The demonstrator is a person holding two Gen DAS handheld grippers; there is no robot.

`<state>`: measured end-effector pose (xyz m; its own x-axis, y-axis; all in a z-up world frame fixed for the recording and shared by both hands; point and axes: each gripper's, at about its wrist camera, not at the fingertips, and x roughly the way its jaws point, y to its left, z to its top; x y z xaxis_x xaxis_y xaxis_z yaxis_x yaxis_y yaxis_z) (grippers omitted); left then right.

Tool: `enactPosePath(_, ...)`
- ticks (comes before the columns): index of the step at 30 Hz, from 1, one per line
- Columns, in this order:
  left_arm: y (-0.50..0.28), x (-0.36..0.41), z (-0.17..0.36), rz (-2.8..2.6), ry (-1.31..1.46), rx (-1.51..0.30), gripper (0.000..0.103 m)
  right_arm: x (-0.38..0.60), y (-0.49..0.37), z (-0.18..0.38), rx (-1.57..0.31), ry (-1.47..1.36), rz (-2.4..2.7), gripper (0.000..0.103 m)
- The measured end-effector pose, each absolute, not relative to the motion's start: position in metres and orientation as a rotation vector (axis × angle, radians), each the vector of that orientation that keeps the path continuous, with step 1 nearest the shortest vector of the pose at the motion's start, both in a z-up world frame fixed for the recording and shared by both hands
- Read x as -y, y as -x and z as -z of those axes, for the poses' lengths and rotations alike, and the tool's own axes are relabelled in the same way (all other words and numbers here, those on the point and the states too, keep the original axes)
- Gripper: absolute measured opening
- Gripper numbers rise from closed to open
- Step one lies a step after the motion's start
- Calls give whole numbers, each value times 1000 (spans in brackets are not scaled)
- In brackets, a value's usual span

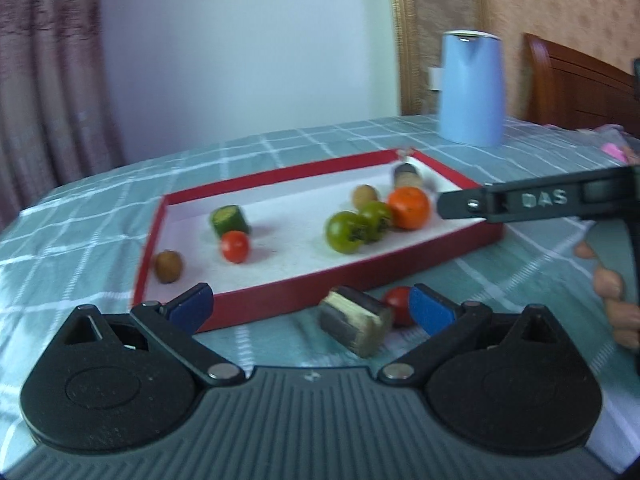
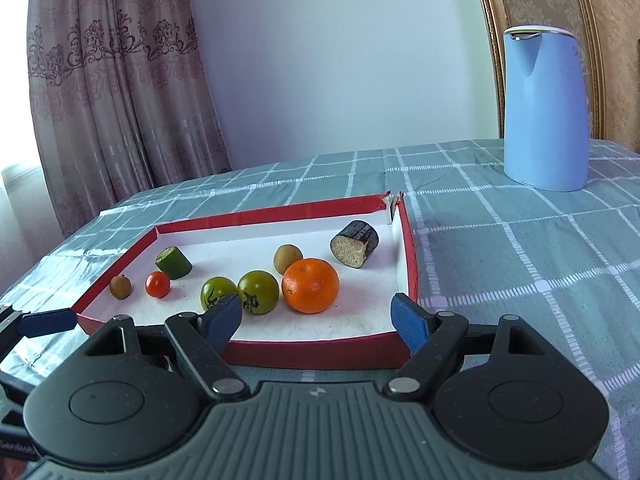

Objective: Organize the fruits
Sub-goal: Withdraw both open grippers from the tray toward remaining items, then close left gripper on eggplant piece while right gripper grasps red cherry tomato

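The left gripper (image 1: 310,306) is held spread over the worktop (image 1: 520,276), empty; a dark cut piece (image 1: 354,326) and a red tomato (image 1: 398,304) lie between its fingers, just outside the red tray (image 1: 256,308). The right gripper (image 2: 318,318) is spread too, empty, at the tray's near wall, with the orange (image 2: 310,286) and two green tomatoes (image 2: 258,292) just beyond.

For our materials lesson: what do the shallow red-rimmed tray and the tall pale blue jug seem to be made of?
Shallow red-rimmed tray: probably cardboard, matte; its far corner is torn and its white lining looks papery. Tall pale blue jug: likely smooth plastic or coated metal, with a soft sheen.
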<state>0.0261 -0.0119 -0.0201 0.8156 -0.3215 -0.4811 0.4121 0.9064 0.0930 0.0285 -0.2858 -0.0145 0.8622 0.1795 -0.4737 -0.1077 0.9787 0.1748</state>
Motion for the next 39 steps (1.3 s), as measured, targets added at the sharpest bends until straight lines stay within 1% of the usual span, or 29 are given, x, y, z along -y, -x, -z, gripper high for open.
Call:
enactPosePath(6, -31, 11, 21, 498, -226, -467, 102, 285, -28, 14, -510, -138, -149, 82)
enactPosePath(7, -31, 12, 21, 536, -236, -473, 101, 285, -28, 15, -510, -137, -149, 82)
enactPosePath(8, -31, 12, 22, 564, -246, -474, 96, 285, -28, 15, -510, -137, -150, 82)
enactPosePath(9, -29, 14, 22, 591, -258, -473, 94, 285, -28, 15, -510, -137, -149, 82)
enactPosePath(19, -32, 24, 29, 794, -384, -512, 94, 285, -28, 15, -512, -132, -148, 82)
enactPosePath(29, -53, 18, 31, 852, -384, -580, 94, 284, -29, 16, -512, -115, -141, 82)
enactPosePath(31, -52, 19, 31, 860, -389, -570, 90, 283, -29, 16, -513, -108, -141, 82)
enactPosePath(34, -47, 21, 31, 852, -415, -545, 79, 281, -29, 16, -512, -93, -138, 82)
enactPosePath(36, -43, 22, 33, 820, -442, -526, 60, 280, -29, 16, -511, -92, -137, 82)
enactPosePath(37, -41, 21, 34, 800, -447, -525, 56, 280, -29, 16, -511, -92, -137, 82)
enactPosePath(38, -41, 19, 34, 793, -433, -527, 46, 280, -29, 16, -512, -91, -137, 82)
enactPosePath(39, -40, 18, 34, 787, -423, -532, 40, 280, -29, 16, -512, -91, -137, 82)
